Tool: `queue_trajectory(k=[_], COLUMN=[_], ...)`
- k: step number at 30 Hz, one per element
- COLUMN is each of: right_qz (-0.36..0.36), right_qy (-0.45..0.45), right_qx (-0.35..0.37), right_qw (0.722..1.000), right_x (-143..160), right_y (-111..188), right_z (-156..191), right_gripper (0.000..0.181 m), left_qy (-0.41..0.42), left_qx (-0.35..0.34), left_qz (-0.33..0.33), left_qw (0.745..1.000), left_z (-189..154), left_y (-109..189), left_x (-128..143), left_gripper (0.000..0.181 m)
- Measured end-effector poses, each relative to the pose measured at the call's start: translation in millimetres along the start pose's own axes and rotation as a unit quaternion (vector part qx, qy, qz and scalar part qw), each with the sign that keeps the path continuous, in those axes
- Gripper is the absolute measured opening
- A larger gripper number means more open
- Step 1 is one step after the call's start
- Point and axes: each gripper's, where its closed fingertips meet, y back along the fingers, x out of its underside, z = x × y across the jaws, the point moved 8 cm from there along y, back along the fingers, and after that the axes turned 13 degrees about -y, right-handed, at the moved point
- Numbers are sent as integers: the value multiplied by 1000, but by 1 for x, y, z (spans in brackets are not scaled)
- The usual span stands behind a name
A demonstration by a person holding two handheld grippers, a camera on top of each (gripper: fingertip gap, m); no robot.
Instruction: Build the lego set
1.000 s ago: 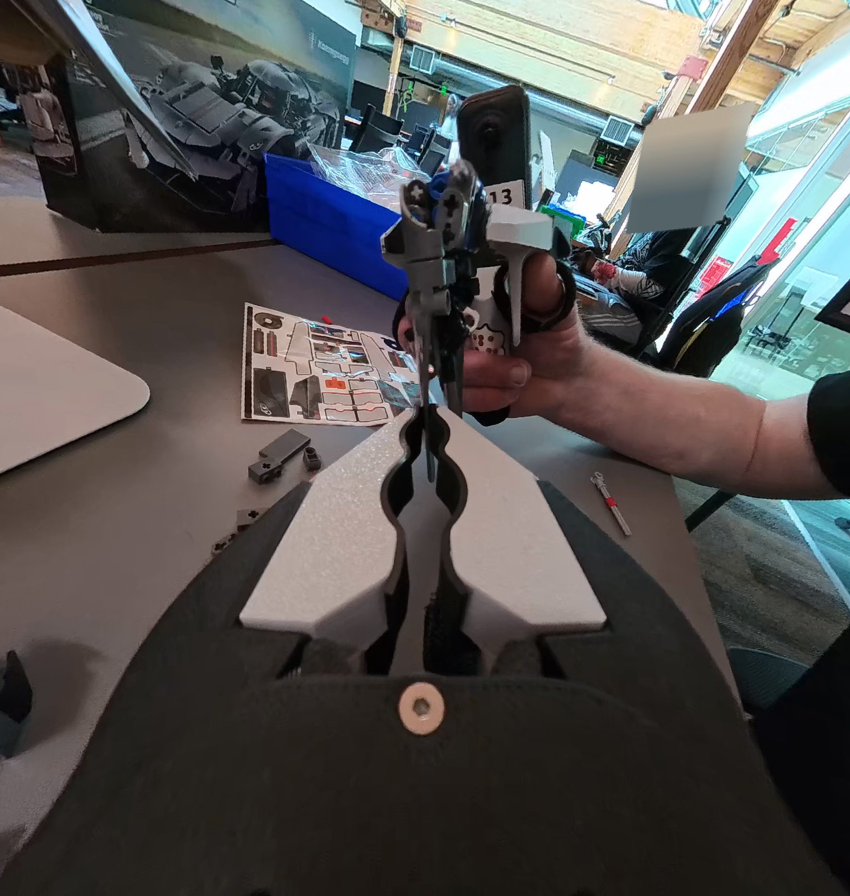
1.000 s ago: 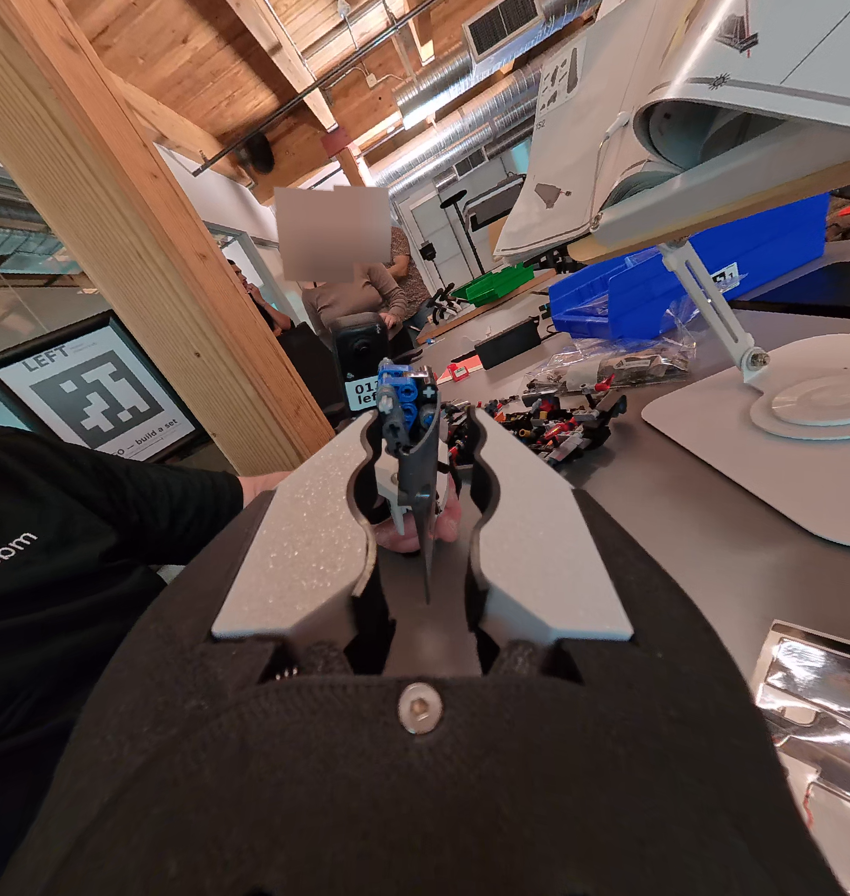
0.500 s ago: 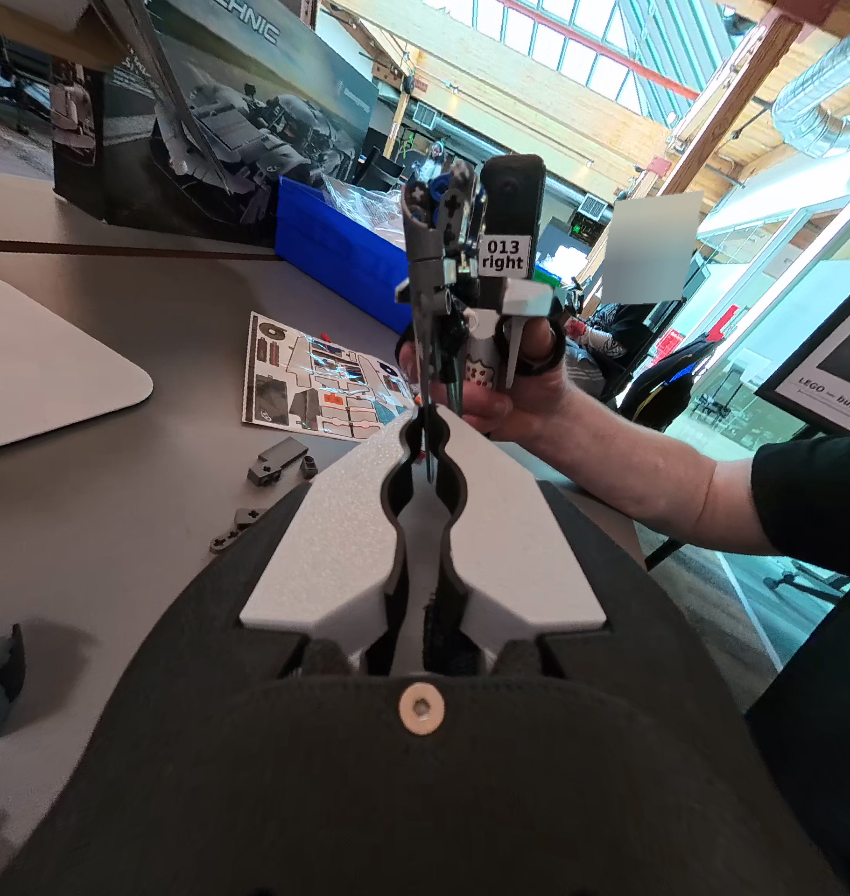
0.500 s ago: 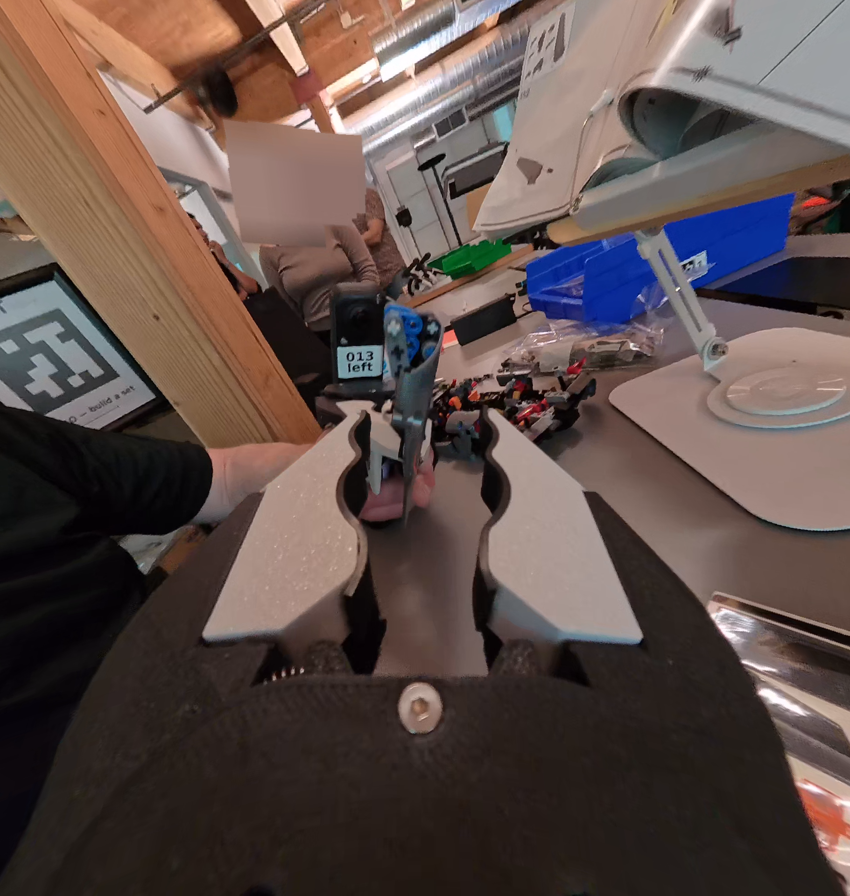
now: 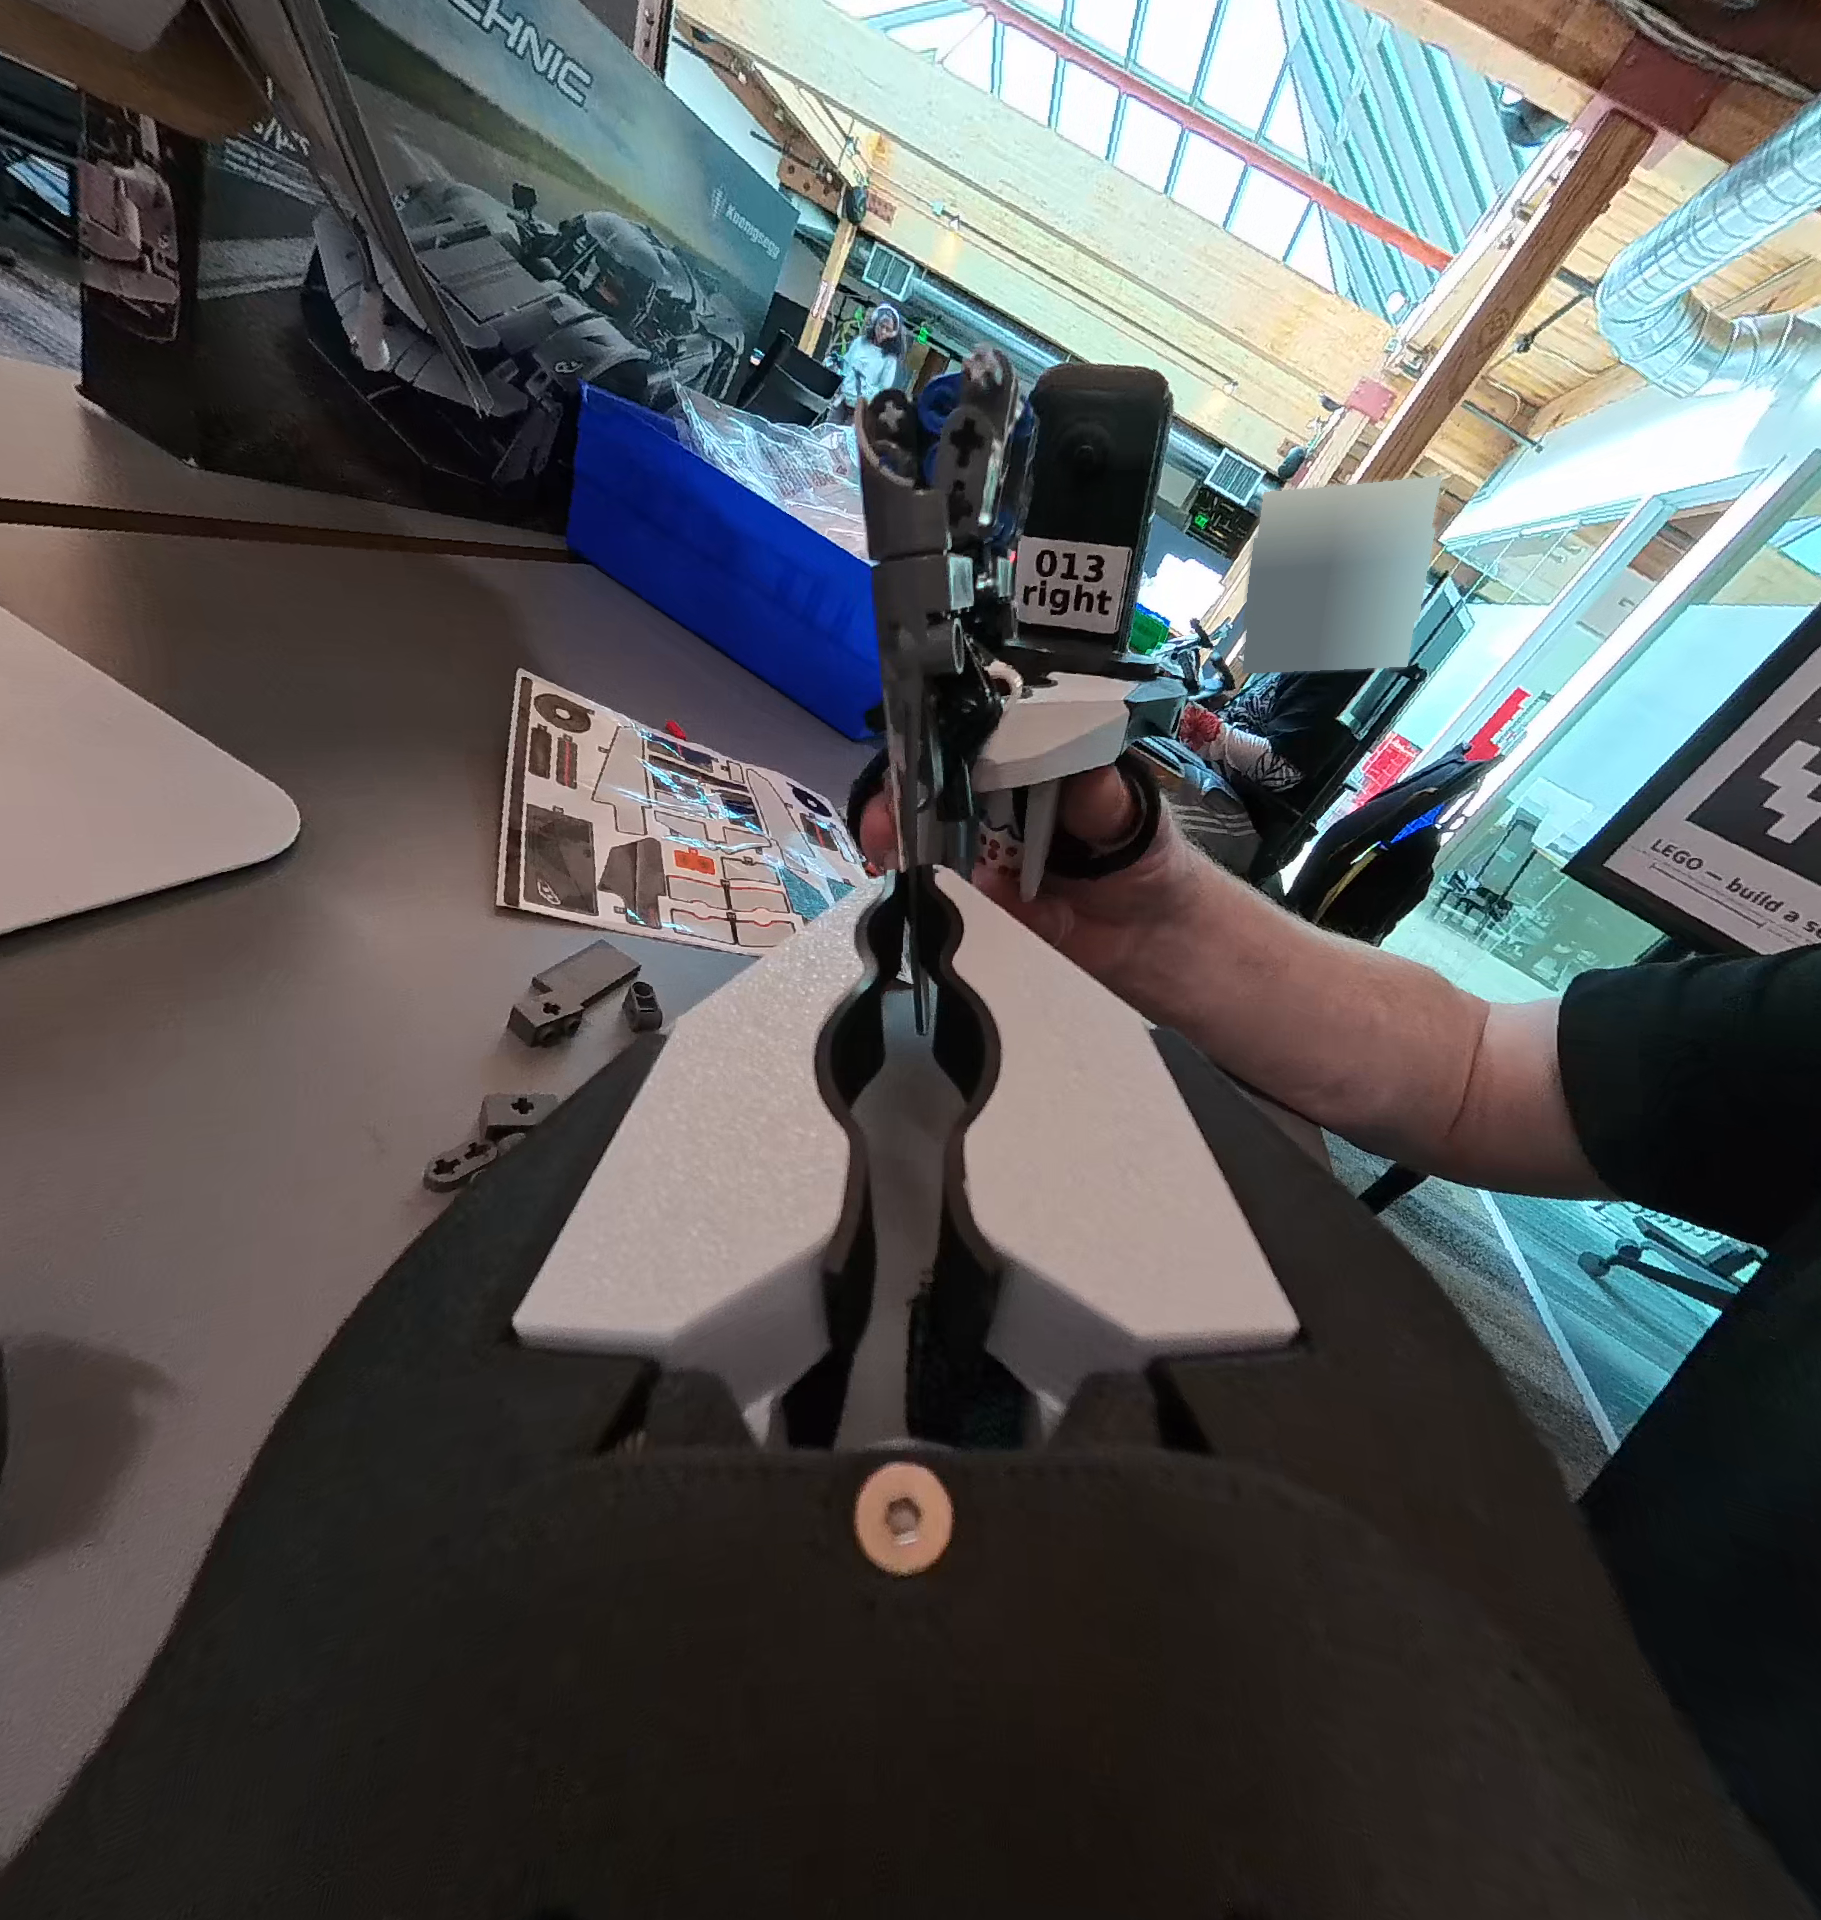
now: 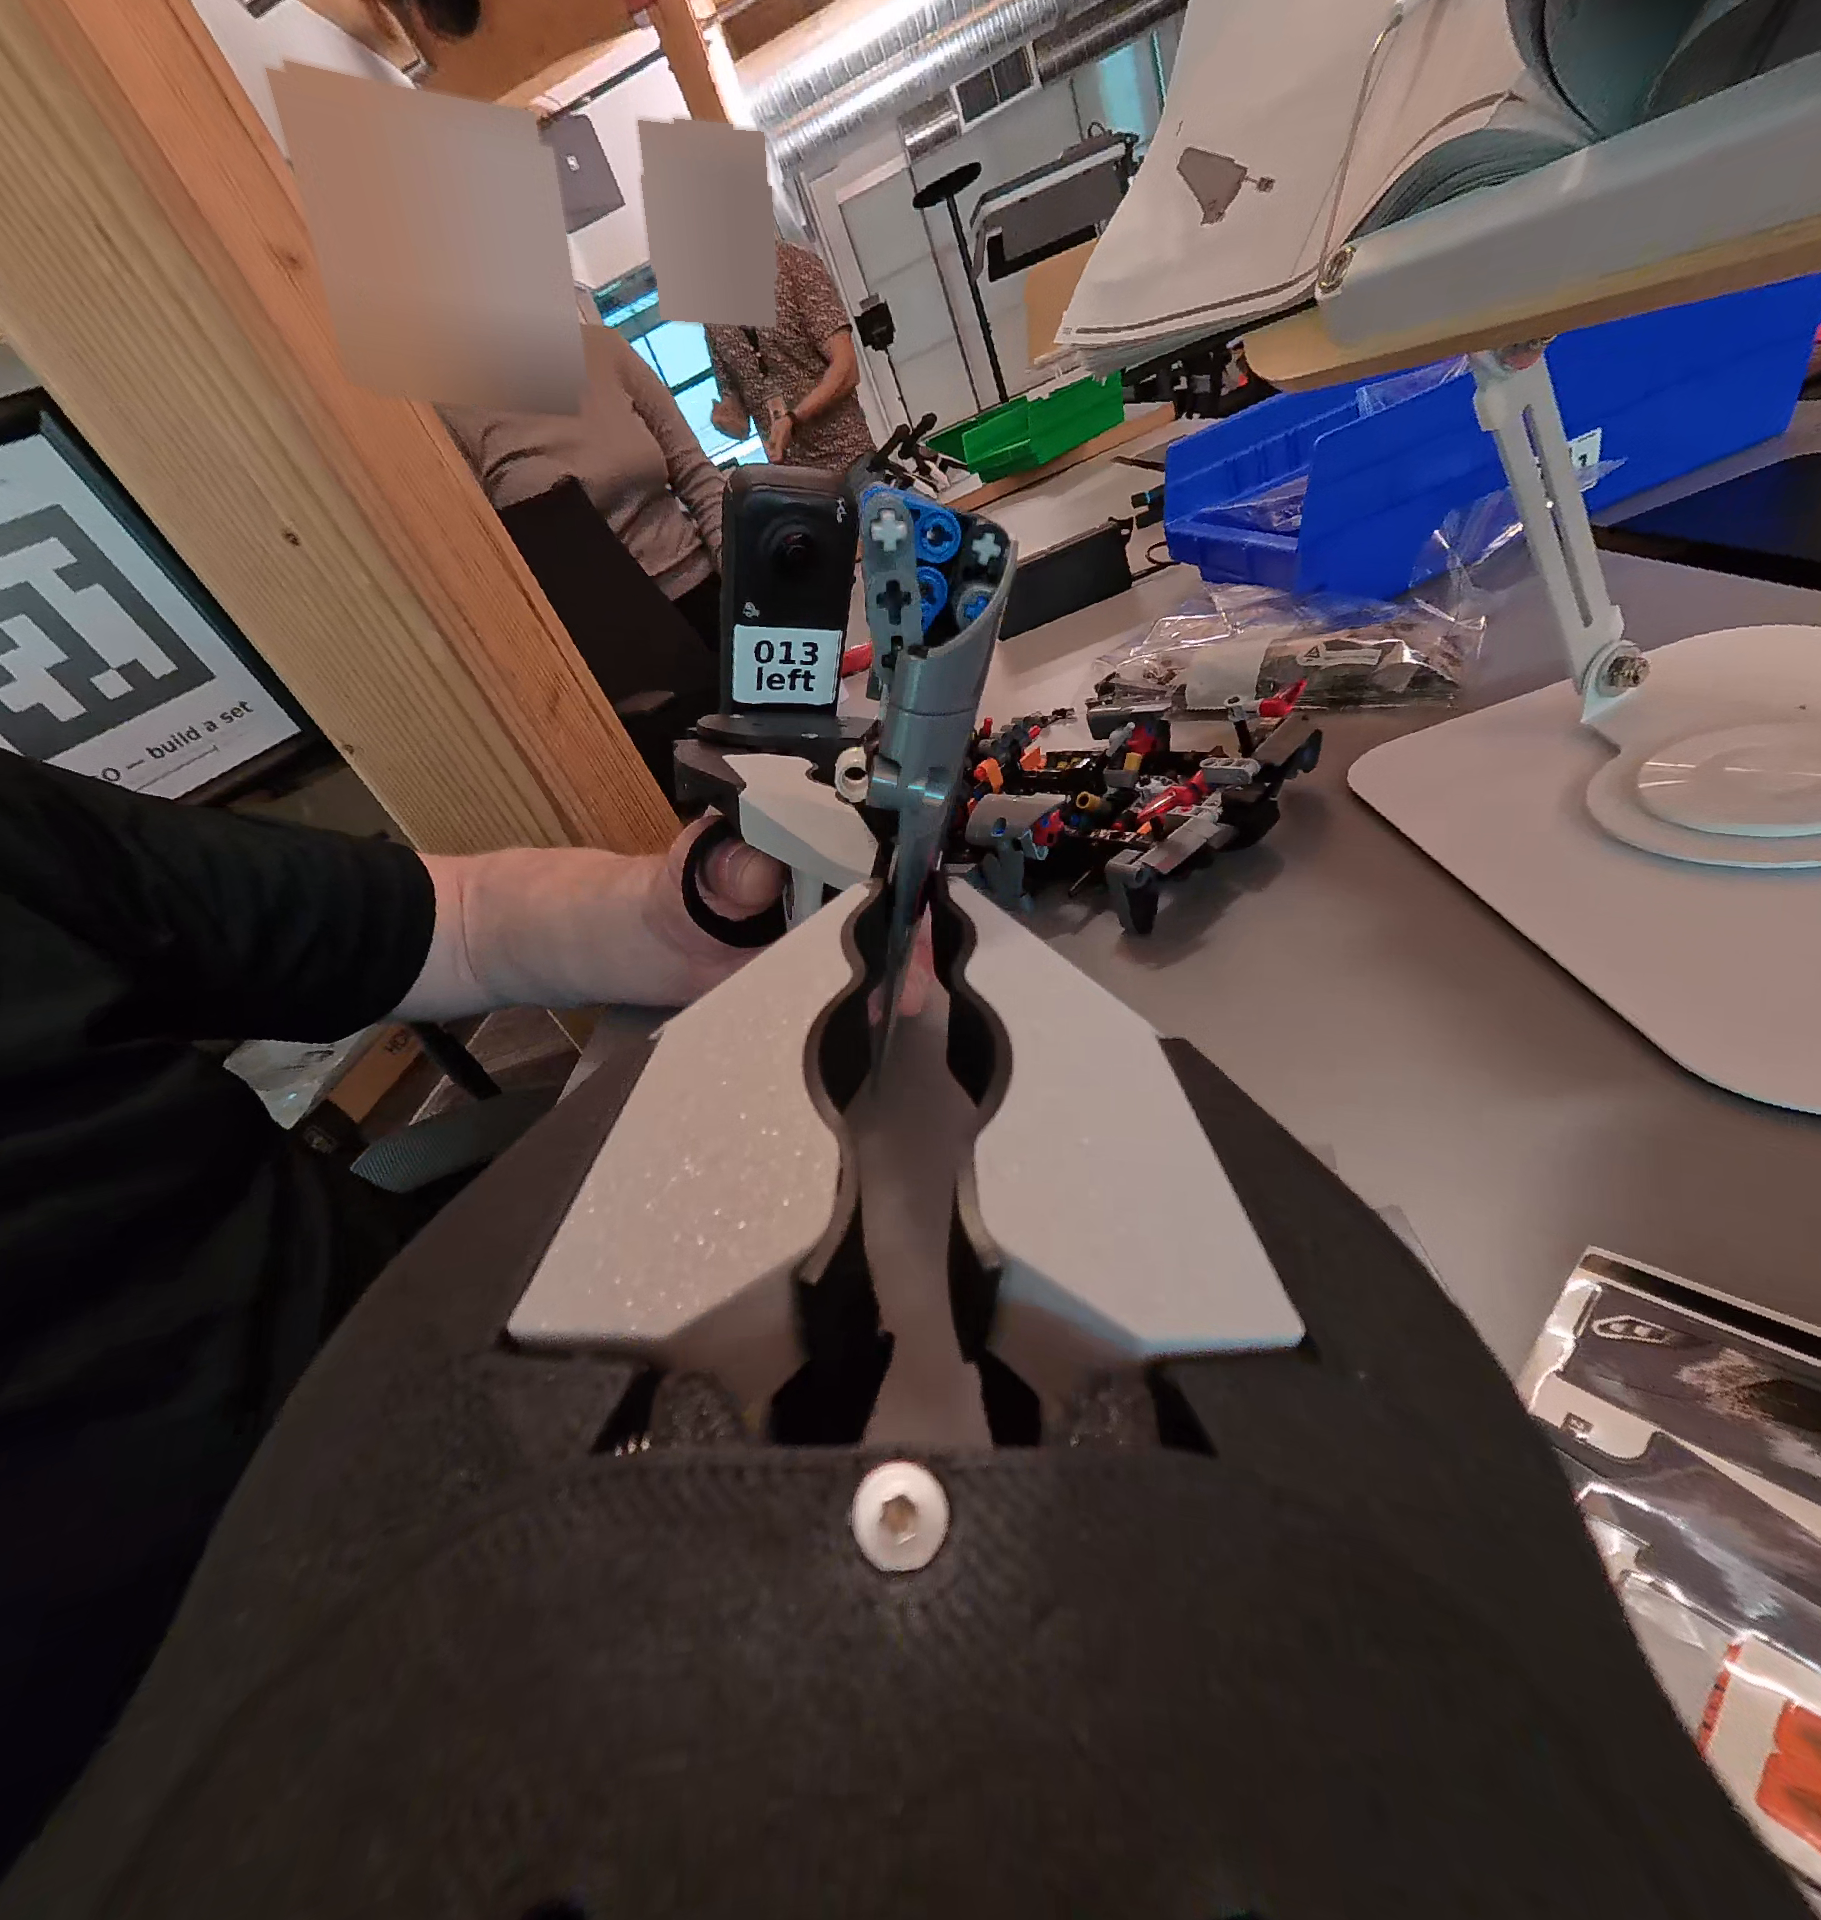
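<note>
A grey lego sub-assembly [image 5: 921, 540] with blue pins at its top stands upright in the air between my two grippers, which face each other. My left gripper [image 5: 911, 920] is shut on its thin lower blade. My right gripper [image 6: 901, 920] is shut on the same blade from the opposite side, and the assembly [image 6: 927, 644] rises above its fingertips. A larger, multi-coloured lego build [image 6: 1124, 800] lies on the grey table behind it.
A sticker sheet [image 5: 667, 810], loose grey pieces [image 5: 573, 1003] and a blue bin [image 5: 719, 571] lie ahead on the left. A white stand base [image 6: 1664, 862], a bag of parts [image 6: 1290, 655] and foil packets [image 6: 1716, 1507] are to the right. People stand behind the wooden post [image 6: 293, 520].
My right gripper's jaws were apart around the assembly and have closed onto its blade. Both grippers tilted upward with the assembly. The left gripper stayed shut on it.
</note>
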Motion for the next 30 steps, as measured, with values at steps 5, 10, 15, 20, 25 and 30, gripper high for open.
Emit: queue_trajectory(k=[5,10,15,20,25,30], right_qz=[1,-1,-2,20,32,33], right_qy=[3,4,1,-17,-6,-4], right_qx=[5,5,3,-5,-6,-7], right_qw=[1000,1000,1000,1000,999,999], right_x=[0,0,-1,5,8,7], right_y=[0,0,0,-6,-8,-9], right_z=[-1,0,1,-1,1,2], right_gripper=[5,5,11,21,10,11], left_qy=[1,0,5,4,6,3], left_qx=[3,3,5,5,6,6], left_qz=[0,-1,-3,-4,-4,-3], left_qw=[1000,1000,1000,1000,1000,1000], left_z=[-1,-1,0,0,0,0], left_y=[0,0,0,1,1,1], left_x=[0,-1,0,-1,-1,-1], left_gripper=[0,0,0,0,0,0])
